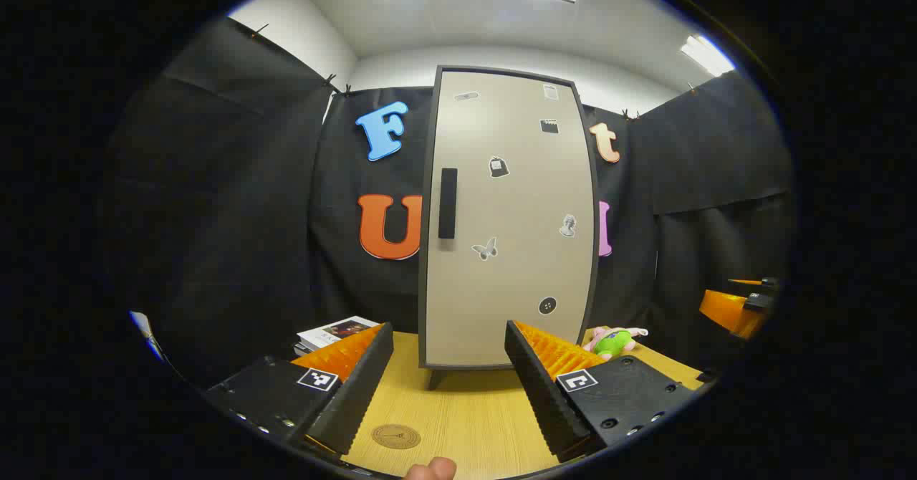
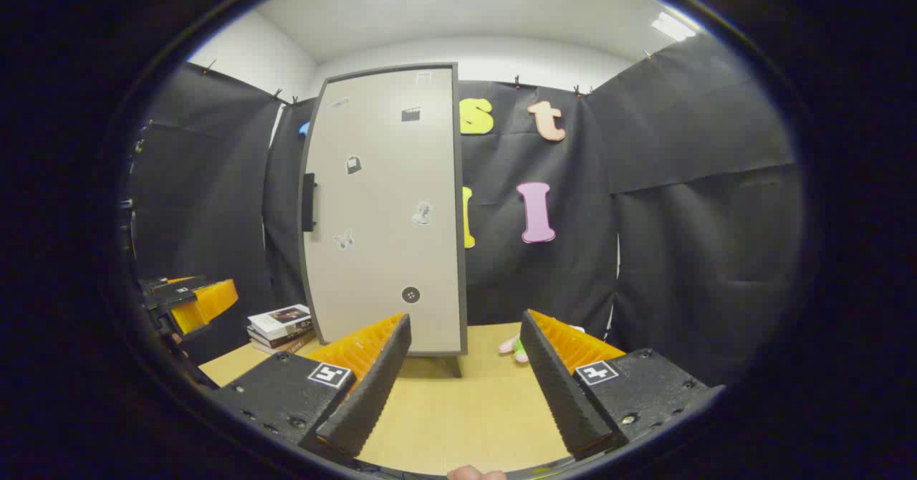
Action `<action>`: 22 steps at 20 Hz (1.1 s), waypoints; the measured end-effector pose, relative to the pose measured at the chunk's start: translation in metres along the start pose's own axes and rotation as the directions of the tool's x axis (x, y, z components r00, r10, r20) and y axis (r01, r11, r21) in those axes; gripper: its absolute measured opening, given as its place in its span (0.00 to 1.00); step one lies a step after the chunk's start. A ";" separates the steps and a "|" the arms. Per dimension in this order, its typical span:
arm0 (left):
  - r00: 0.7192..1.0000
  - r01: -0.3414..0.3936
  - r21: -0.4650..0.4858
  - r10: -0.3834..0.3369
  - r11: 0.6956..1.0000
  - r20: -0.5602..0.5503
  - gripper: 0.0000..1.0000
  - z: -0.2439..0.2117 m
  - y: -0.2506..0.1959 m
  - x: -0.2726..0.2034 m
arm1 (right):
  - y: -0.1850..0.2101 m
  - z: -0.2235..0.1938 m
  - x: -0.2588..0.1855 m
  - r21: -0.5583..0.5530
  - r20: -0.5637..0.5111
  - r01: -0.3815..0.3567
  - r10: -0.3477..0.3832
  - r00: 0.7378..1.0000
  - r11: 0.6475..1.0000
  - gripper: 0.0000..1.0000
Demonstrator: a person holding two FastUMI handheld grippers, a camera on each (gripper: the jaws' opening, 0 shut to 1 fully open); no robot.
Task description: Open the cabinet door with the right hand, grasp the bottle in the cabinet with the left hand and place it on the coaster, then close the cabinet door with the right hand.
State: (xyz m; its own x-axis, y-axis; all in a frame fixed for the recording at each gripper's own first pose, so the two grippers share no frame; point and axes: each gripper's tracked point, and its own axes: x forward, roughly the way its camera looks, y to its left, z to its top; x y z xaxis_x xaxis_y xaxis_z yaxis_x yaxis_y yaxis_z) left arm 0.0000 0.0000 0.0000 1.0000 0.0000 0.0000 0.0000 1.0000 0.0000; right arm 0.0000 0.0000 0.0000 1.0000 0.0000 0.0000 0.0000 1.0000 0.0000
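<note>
Facing the shut cabinet door [image 1: 512,215] at 12 o'clock, we hold the left claw [image 1: 449,387] wide open and empty over the bench [image 1: 458,423], coaster [image 1: 395,436] at 7 o'clock. Our right claw [image 2: 466,383] gapes empty too, door handle [image 2: 309,202] at 10 o'clock.

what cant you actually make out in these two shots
- Bottle: behind the shut cabinet door, both views.
- Stickers on the door: too small, both views.
- Plush toy: partly behind the left gripper finger, left gripper view.
- Books: titles too small, right gripper view.
</note>
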 end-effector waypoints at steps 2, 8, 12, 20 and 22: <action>1.000 0.002 0.006 -0.002 1.000 0.004 0.95 0.000 -0.003 0.000 | -0.002 0.000 -0.001 -0.011 0.006 0.002 -0.002 1.000 1.000 0.98; 1.000 -0.001 0.019 0.001 1.000 0.032 0.95 0.008 -0.009 0.002 | -0.003 0.000 0.002 -0.001 0.009 -0.012 0.012 1.000 1.000 0.99; 0.999 0.005 0.025 -0.006 1.000 0.048 0.95 0.011 -0.011 -0.001 | -0.006 0.001 0.002 0.005 0.012 -0.009 0.009 1.000 1.000 0.99; 0.998 -0.006 0.028 0.004 1.000 0.057 0.95 0.013 -0.006 -0.005 | 0.003 0.001 0.005 -0.011 0.002 -0.037 0.037 0.999 0.999 0.99; 0.998 -0.010 0.027 0.009 1.000 0.058 0.95 0.014 -0.005 -0.006 | 0.009 0.007 0.011 -0.023 0.007 -0.059 0.059 0.998 0.998 0.99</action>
State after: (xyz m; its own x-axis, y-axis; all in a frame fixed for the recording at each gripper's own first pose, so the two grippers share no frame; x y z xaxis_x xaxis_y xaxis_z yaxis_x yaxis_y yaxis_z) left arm -0.0058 -0.0048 0.0144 0.9983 0.0089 0.0576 -0.0105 0.9996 0.0267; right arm 0.0113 0.0089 0.0068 0.9982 0.0590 0.0068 -0.0588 0.9980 -0.0232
